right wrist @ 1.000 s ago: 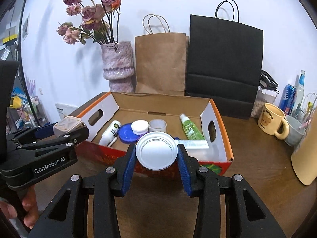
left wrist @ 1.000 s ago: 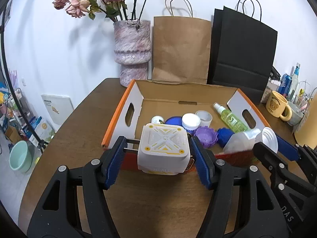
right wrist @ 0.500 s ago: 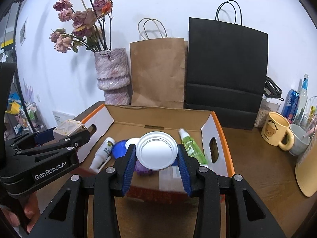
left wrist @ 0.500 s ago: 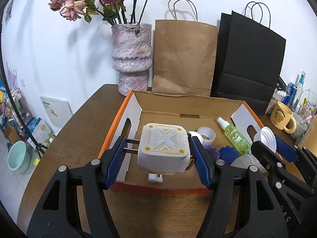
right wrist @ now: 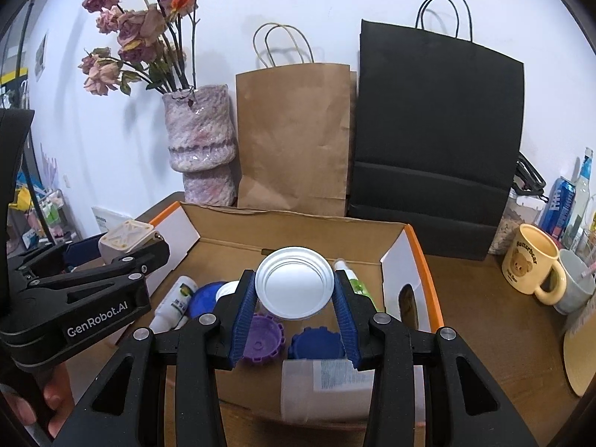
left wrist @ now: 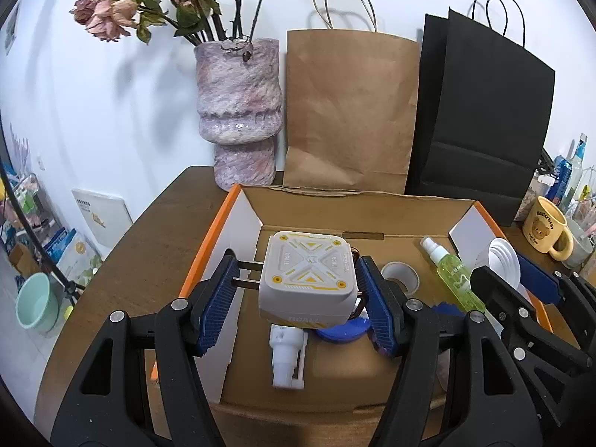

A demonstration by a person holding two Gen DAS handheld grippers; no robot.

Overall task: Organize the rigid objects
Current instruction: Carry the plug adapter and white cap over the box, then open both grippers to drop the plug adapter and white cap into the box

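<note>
Left tongs [left wrist: 298,290] are gripping the white charger [left wrist: 307,279], right tongs [right wrist: 294,298] clamping the white lid [right wrist: 294,287]; both are hovering over the cardboard box [right wrist: 298,229] beneath, for dropping in.

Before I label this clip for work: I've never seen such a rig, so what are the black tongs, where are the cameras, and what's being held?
No robot here: a person holds a pair of tongs in each hand, and a fisheye camera on each looks forward along its fingers.

The left-hand view shows the left tongs shut on a white plug-in charger, above an open cardboard box.

The right-hand view shows the right tongs shut on a white round lid, above the same box.

The box sits on a brown table and holds a green spray bottle, a purple cap, a blue cap and some white containers. A yellow mug stands to the right.
</note>
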